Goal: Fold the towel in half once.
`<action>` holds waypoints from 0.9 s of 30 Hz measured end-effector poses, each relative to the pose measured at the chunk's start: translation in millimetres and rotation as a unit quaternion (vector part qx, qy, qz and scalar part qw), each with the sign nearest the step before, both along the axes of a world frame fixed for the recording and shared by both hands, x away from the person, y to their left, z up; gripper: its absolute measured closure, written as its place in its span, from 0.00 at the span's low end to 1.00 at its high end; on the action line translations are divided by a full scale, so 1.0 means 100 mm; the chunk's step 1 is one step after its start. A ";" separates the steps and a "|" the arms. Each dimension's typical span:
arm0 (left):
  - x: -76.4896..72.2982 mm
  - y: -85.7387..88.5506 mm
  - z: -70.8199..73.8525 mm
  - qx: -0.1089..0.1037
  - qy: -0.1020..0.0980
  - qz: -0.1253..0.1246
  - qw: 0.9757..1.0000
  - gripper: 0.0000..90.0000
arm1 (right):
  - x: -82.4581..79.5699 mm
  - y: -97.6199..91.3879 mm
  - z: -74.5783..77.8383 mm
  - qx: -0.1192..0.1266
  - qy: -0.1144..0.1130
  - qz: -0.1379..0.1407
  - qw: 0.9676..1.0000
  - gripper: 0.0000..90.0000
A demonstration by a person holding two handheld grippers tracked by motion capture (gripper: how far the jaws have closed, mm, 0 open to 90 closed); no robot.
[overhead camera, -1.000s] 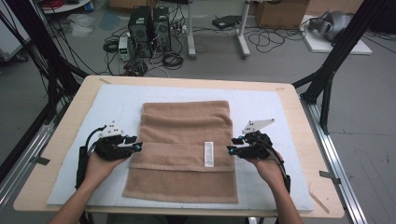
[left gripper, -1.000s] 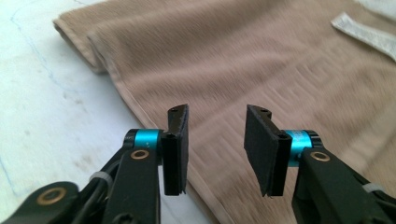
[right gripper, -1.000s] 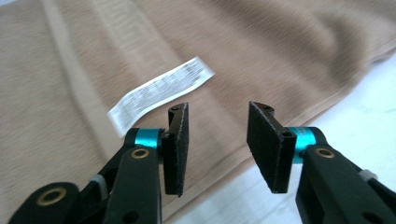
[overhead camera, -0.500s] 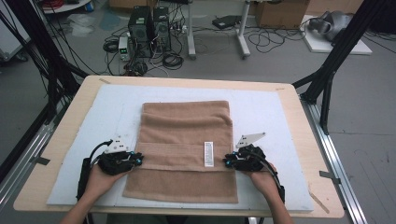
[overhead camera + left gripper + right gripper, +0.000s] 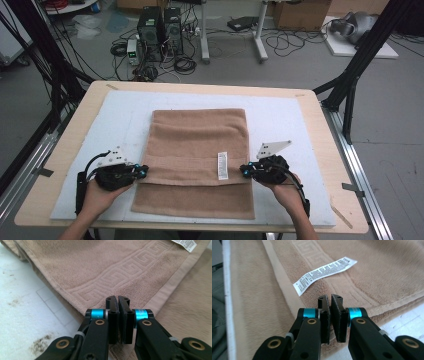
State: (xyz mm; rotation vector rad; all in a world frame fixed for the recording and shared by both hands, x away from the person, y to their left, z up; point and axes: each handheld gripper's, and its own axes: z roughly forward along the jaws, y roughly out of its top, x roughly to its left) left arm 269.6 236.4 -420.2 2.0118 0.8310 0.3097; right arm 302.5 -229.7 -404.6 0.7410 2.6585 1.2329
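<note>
Now a brown towel (image 5: 197,160) lies flat in the middle of the frame in the high view, on a pale blue mat (image 5: 280,120) that covers the wooden desk (image 5: 65,150). At the lower left of that frame, the left hand-held gripper (image 5: 142,172) sits at the towel's left edge. Its jaws have just been closing and now stand pressed together, with the folded edge of the towel pinched between them, as the left gripper view (image 5: 117,315) shows. A square key pattern runs along the towel there. Near the middle right of the towel lies a small white label (image 5: 222,165), just beside the folded edge. At the lower right of the frame, the right hand-held gripper (image 5: 245,171) sits at the towel's right edge. Its jaws have just been closing too, and in the right gripper view (image 5: 330,315) they are shut tight on the towel's edge, with the label near them.
</note>
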 end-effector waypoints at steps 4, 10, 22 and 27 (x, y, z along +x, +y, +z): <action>-0.13 0.04 0.09 -0.004 -0.007 -0.009 1.000 0.96 | -0.11 -0.01 0.10 -0.001 -0.008 0.014 1.000 0.95; -0.47 0.09 0.15 -0.017 -0.008 -0.032 0.999 0.96 | -0.43 -0.07 0.19 0.011 -0.005 0.051 0.999 0.94; -0.30 -0.03 -0.01 0.021 -0.014 -0.010 1.000 0.66 | -0.22 -0.02 -0.01 0.004 0.026 0.050 0.998 0.65; -0.19 -0.07 -0.08 0.020 -0.004 -0.012 1.000 0.66 | -0.07 0.06 -0.10 0.014 0.037 0.050 0.998 0.64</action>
